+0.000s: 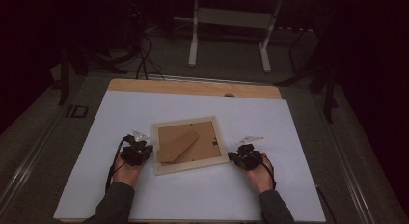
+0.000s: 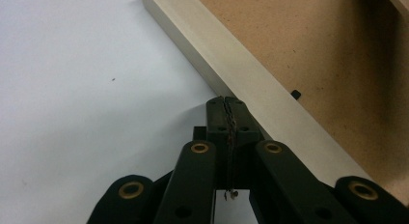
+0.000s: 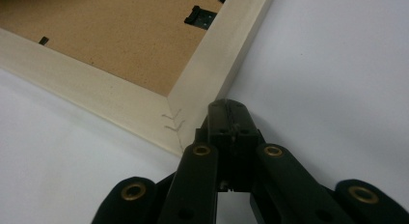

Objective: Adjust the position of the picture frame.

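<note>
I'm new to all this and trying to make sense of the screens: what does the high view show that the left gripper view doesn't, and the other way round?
High view alone: the whole picture frame lying face down with its cardboard stand, both hands, the right gripper at the frame's right corner, and the wooden table edge.

Left gripper view alone: the left gripper with its jaws shut, tips at the frame's pale wooden side, and a small black clip on the backing board.

Both: the frame, the left gripper and the white table cover.

Your left gripper is resting with its jaws pressed together — nothing between them — its tips sitting right against the pale wooden frame, brown backing board lying beyond, white table sheet beneath.
</note>
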A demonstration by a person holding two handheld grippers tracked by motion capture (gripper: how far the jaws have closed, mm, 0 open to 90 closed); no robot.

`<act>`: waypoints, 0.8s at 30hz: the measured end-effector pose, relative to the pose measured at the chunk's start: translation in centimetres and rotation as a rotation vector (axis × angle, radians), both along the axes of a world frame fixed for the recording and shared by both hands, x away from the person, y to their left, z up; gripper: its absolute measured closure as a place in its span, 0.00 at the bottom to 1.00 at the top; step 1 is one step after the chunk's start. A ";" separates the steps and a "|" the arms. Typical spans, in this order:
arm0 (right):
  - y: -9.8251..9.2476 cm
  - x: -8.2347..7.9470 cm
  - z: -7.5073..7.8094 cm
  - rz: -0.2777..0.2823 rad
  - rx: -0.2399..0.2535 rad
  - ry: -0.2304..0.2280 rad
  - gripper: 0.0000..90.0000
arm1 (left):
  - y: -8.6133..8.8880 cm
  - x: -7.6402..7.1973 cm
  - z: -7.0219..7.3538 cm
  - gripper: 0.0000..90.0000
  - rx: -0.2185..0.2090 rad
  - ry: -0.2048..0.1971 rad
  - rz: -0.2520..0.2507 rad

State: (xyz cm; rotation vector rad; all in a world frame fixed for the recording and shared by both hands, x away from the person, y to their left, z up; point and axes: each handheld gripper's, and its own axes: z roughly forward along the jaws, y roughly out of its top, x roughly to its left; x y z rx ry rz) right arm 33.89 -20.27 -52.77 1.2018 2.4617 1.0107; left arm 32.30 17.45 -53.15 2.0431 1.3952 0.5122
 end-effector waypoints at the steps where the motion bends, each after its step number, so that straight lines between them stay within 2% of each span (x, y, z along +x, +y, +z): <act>1: 0.0 0.0 0.0 0.000 -0.001 -0.001 1.00 | 0.0 0.1 0.0 1.00 0.003 0.001 -0.003; 5: -0.1 0.0 0.1 -0.001 0.000 -0.005 1.00 | -0.2 0.5 -0.1 1.00 -0.018 -0.002 0.004; 11: -0.2 -0.1 0.4 -0.003 0.012 -0.010 1.00 | -0.5 1.0 -0.1 1.00 -0.019 -0.005 0.010; 13: -0.3 -0.1 0.4 0.000 0.016 -0.010 1.00 | -0.4 1.2 -0.1 1.00 -0.034 -0.005 0.005; 18: -0.4 -0.2 0.3 -0.001 0.023 -0.011 1.00 | -0.1 0.6 -0.1 1.00 -0.048 0.009 -0.028; 24: -0.6 -0.1 0.2 -0.001 0.030 0.009 1.00 | -0.1 -0.9 0.0 1.00 -0.036 0.016 -0.081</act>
